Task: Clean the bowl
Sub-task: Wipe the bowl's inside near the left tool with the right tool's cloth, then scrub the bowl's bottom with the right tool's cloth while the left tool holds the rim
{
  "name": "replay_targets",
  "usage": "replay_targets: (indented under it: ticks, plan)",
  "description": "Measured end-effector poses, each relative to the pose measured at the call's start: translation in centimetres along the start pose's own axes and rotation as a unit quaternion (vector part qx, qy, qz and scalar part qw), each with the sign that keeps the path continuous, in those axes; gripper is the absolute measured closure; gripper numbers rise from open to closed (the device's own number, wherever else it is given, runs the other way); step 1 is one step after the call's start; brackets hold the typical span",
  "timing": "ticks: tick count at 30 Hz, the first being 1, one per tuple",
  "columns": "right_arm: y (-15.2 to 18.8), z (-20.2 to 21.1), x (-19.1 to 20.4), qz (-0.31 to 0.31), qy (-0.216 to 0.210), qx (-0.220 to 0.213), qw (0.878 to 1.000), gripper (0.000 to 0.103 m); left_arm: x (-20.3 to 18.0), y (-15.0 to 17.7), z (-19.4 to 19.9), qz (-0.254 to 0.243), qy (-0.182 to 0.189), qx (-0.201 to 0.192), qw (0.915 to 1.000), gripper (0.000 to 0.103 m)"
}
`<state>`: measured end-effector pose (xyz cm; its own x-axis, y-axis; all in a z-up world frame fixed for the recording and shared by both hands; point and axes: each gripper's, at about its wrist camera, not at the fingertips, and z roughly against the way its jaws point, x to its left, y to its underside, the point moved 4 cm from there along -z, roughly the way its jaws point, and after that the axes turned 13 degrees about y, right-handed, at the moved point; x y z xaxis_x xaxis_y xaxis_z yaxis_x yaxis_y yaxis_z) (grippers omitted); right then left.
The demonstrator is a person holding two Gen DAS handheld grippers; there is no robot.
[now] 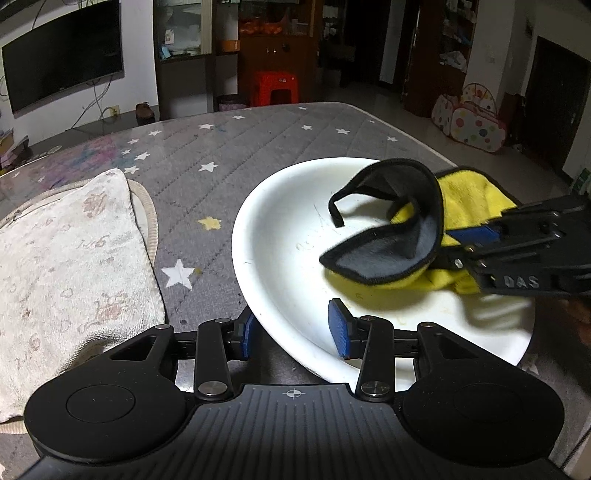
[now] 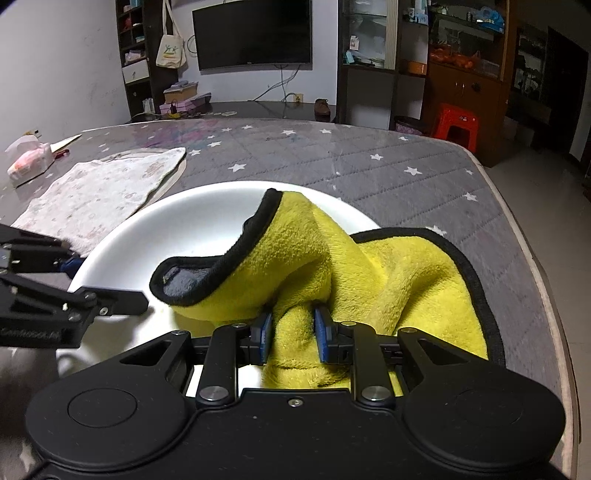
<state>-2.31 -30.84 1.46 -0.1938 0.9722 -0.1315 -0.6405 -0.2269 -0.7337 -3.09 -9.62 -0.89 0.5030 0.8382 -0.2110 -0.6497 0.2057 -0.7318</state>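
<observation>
While clamped on a bunched fold of the yellow cloth (image 2: 369,266), right gripper (image 2: 293,332) hangs over the near right part of the white bowl (image 2: 192,229), blue pads (image 2: 322,334) pressed into the plush on both sides. Cloth: yellow on one face, grey on the other, black trim along the edge, one corner curled up and over the bowl's middle, the rest spilling past the right rim onto the table cover. Left gripper (image 1: 295,332) straddles the bowl's near left rim (image 1: 258,310), one blue pad outside the wall and the other inside; pads look to be on the rim, gripping it, though actual contact is hard to confirm from this angle. Bowl sits on a grey quilted cover with white stars (image 1: 221,147), tilted up on its left side in the left wrist view, with faint smears and specks (image 1: 314,243) on the inner surface. Left of the bowl, just beside it, lies a pale patterned towel (image 1: 66,251). Far left on the table, in the right wrist view, a tissue pack (image 2: 29,162). Beyond the table: a dark television (image 2: 253,33) on the wall, shelves, a red stool (image 2: 456,125).
</observation>
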Motion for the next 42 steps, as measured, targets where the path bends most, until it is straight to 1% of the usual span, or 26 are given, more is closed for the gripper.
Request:
replay_targets:
  ticks: [4, 9, 14, 16, 25, 32, 37, 42]
  plan:
    - [0.5, 1.0, 0.4, 0.004, -0.017, 0.009, 1.000, 0.078, -0.1, 0.0, -0.1, -0.003, -0.005, -0.003, 1.0000, 0.061]
    - [0.3, 0.8, 0.9, 0.003, -0.015, 0.000, 1.000, 0.078, -0.1, -0.4, -0.4, -0.006, -0.014, -0.003, 0.9999, 0.063]
    - [-0.2, 0.0, 1.0, -0.006, -0.012, -0.015, 1.000, 0.078, 0.5, -0.5, -0.3, 0.005, -0.007, -0.007, 0.9999, 0.069]
    - [-0.1, -0.2, 1.2, -0.005, -0.007, -0.027, 1.000, 0.078, 0.6, -0.7, -0.4, 0.006, -0.009, -0.008, 0.9999, 0.069]
    - [-0.4, -0.9, 1.6, -0.016, 0.003, -0.054, 0.998, 0.078, 0.9, -1.1, -0.8, 0.008, -0.010, -0.010, 0.9999, 0.068]
    - [-0.7, -0.6, 1.2, -0.028, 0.002, -0.052, 0.998, 0.078, 1.9, -2.4, -1.8, 0.015, -0.019, -0.008, 0.9997, 0.067]
    - [-1.9, -1.4, 1.3, -0.037, 0.007, -0.054, 0.998, 0.078, 3.5, -3.9, -2.8, 0.025, -0.022, -0.006, 0.9994, 0.068]
    - [-3.6, -2.9, 1.7, -0.041, 0.017, -0.051, 0.998, 0.078, 4.9, -5.2, -4.1, 0.032, -0.034, -0.017, 0.9988, 0.066]
